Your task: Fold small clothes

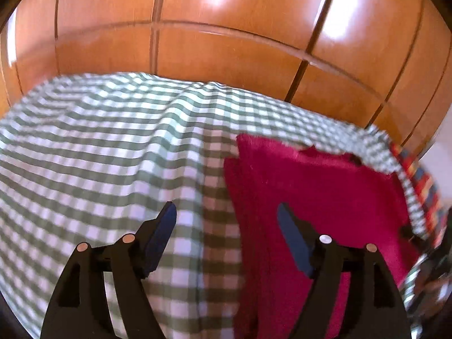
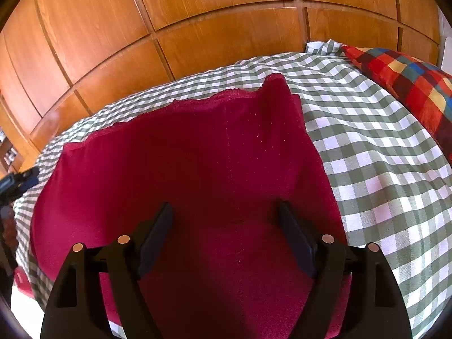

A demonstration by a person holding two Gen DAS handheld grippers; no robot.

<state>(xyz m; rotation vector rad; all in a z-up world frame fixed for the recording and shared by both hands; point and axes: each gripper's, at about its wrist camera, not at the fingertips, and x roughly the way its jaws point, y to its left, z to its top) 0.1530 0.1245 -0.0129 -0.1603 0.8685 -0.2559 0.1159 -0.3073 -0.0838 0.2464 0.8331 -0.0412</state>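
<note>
The left gripper [image 1: 227, 212], black with blue pads, has its jaws wide apart with nothing between them, above a green and white checked bed cover [image 1: 99, 147]. A dark red knitted garment [image 1: 310, 175] lies flat on the cover at the right, under the right finger. Behind stands an orange-brown wooden panelled wardrobe [image 1: 226, 28], and a multicoloured checked cushion [image 1: 421, 180] shows blurred at the right edge.

You have a bed [image 2: 367, 155] under a green-and-white checked cover, rumpled into soft ridges, filling the lower part of both views. A dark red garment [image 2: 197, 169] lies spread flat on it at centre frame in the right wrist view. A multicoloured checked pillow [image 2: 409, 84] rests at upper right.
</note>
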